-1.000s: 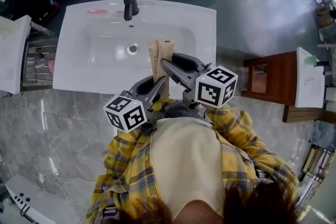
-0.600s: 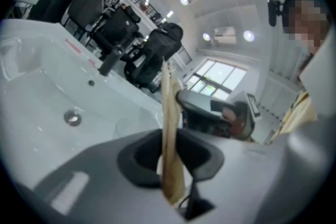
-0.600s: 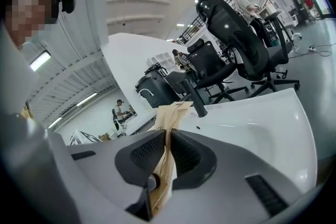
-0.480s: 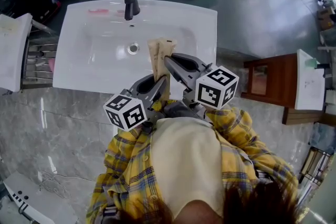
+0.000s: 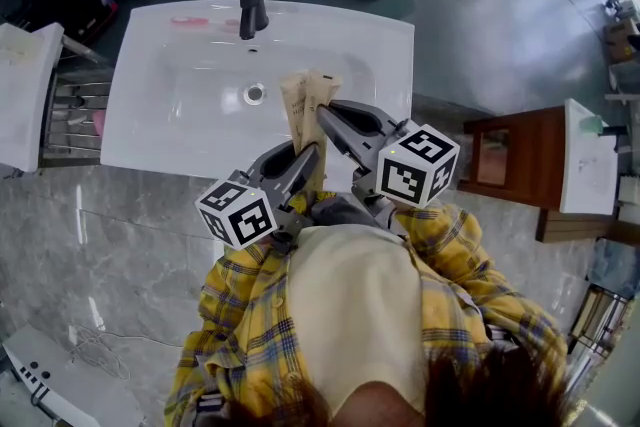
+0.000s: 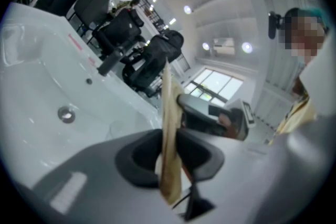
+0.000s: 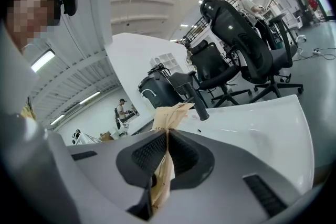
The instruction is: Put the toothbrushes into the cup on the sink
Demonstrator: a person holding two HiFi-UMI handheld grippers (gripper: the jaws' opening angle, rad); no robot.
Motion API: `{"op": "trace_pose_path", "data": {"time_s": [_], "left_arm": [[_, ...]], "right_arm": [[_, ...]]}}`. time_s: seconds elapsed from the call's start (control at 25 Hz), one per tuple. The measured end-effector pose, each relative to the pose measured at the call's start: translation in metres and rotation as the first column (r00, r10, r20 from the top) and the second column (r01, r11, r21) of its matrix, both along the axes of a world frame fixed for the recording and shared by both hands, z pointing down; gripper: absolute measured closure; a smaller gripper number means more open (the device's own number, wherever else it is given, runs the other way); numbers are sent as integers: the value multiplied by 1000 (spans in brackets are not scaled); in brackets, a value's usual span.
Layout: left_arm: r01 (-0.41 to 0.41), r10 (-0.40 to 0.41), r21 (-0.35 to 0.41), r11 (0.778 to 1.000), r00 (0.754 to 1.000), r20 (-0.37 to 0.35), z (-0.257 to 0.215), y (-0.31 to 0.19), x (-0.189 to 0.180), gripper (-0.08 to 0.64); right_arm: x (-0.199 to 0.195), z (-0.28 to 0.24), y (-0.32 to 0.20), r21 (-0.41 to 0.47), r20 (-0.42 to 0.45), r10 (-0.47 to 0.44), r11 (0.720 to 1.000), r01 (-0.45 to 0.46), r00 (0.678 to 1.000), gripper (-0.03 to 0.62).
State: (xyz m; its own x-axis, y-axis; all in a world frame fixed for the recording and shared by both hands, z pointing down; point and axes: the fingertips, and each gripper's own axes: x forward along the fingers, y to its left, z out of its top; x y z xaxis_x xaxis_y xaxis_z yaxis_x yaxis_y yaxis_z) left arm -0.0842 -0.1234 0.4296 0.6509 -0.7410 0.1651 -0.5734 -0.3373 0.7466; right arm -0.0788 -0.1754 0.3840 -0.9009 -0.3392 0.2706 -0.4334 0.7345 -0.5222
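Now pinches a tan paper packet in the left claw, pads pressed flat on its lower end. Closes the right claw on the same packet, paper between its pads, just beside the left. Holds the packet upright over the near part of the white sink, drain and faucet beyond.
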Motion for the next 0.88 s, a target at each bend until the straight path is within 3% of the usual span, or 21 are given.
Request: {"op": "trace_pose_path", "data": {"time_s": [0.88], "left_arm": [[85,-83,43,995,995,-56,-12,0,-15,482]], "right_arm": [[17,-19,-18,7,31,31,999,-31,999,571]]}}
